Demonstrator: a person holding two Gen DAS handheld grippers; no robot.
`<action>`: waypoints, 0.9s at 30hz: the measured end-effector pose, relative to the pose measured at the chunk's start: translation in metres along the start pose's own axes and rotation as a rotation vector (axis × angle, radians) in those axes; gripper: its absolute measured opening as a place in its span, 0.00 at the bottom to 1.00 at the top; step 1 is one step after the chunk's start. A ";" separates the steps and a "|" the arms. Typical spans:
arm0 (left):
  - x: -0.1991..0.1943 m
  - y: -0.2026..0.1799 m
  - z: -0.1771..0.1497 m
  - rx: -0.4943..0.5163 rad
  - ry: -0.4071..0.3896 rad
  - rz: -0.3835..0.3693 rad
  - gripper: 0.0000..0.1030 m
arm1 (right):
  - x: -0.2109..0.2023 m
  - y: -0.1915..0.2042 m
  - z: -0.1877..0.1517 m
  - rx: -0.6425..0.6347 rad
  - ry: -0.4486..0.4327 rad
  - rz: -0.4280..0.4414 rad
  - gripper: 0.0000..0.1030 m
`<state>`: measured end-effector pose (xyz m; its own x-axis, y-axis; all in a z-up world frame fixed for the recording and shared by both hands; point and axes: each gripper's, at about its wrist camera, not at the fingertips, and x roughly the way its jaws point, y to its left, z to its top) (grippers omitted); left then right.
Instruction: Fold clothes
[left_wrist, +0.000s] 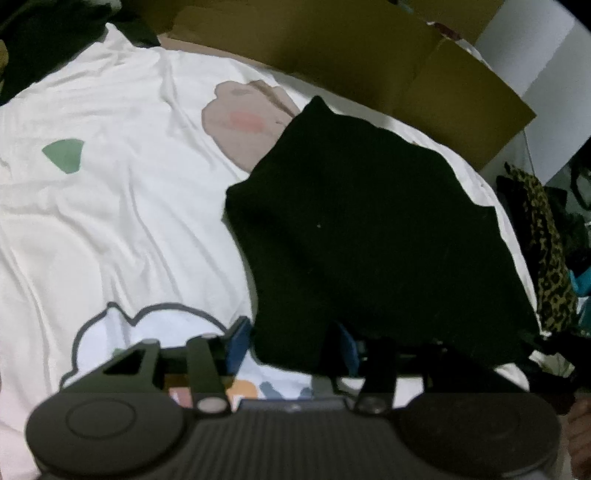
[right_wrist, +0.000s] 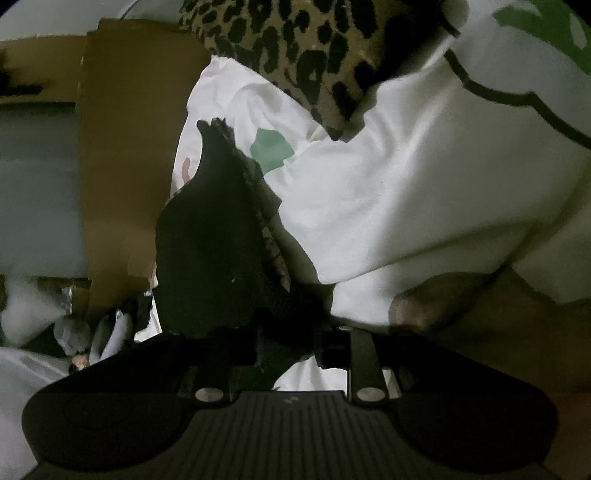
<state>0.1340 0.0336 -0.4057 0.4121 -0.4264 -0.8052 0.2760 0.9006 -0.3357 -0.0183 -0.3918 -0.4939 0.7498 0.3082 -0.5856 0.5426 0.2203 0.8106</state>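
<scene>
- Black garment lay on the white printed bedsheet, stretching away from both tongs.
- Left tongs half-open, near hem between blue pads, unpinched.
- Right tongs clamped the lace-edged corner.

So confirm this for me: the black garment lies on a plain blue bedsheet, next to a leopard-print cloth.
Not quite. The bedsheet is white with cartoon prints, not plain blue; the left wrist view shows it. The black garment does lie on it, next to the leopard-print cloth.
</scene>
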 end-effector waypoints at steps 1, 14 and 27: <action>0.001 0.000 0.001 -0.007 0.003 0.000 0.53 | 0.000 -0.001 -0.001 0.012 -0.007 0.004 0.30; -0.002 0.002 0.009 -0.064 0.022 -0.001 0.08 | -0.001 0.004 -0.002 0.000 -0.016 -0.018 0.19; -0.032 -0.008 0.040 0.007 0.062 0.044 0.06 | -0.005 0.026 -0.010 -0.037 -0.002 -0.058 0.09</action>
<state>0.1532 0.0363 -0.3574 0.3693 -0.3805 -0.8478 0.2650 0.9176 -0.2964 -0.0114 -0.3780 -0.4700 0.7184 0.2917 -0.6315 0.5708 0.2718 0.7748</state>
